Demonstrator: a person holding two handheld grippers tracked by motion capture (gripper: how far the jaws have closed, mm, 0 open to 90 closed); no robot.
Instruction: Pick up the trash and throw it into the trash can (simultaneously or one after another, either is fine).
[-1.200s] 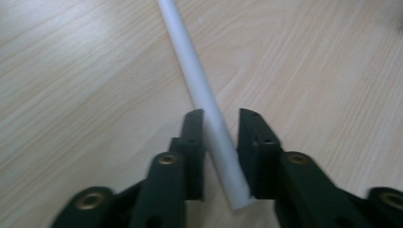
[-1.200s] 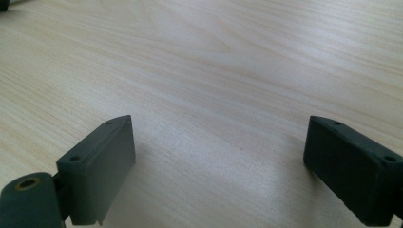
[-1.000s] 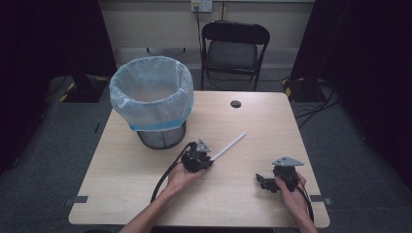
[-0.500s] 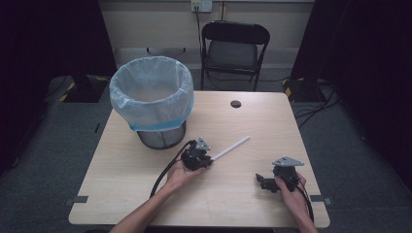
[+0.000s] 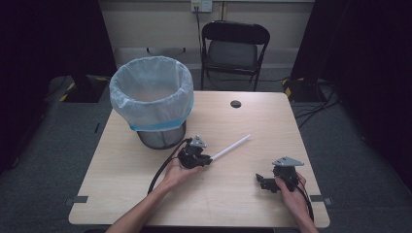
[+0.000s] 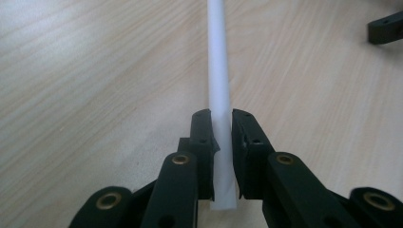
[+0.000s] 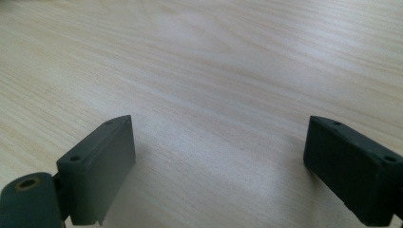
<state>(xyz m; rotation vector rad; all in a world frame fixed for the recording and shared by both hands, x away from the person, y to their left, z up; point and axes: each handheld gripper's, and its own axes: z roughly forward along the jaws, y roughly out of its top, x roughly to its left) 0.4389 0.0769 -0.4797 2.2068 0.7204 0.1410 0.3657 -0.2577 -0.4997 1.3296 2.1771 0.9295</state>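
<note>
You have a light wood-grain table (image 5: 145, 194) in front of you; a mesh bin (image 5: 160, 138) lined with a pale blue bag stands on its far left part; a dark round grommet hole (image 5: 235, 104) sits near its far edge.

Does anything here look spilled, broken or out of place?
Nothing stands out. The white tube is whole, clamped by its near end in the left hand-held gripper. The lined bin stands upright on the table. The right hand-held gripper is open over bare wood.
</note>
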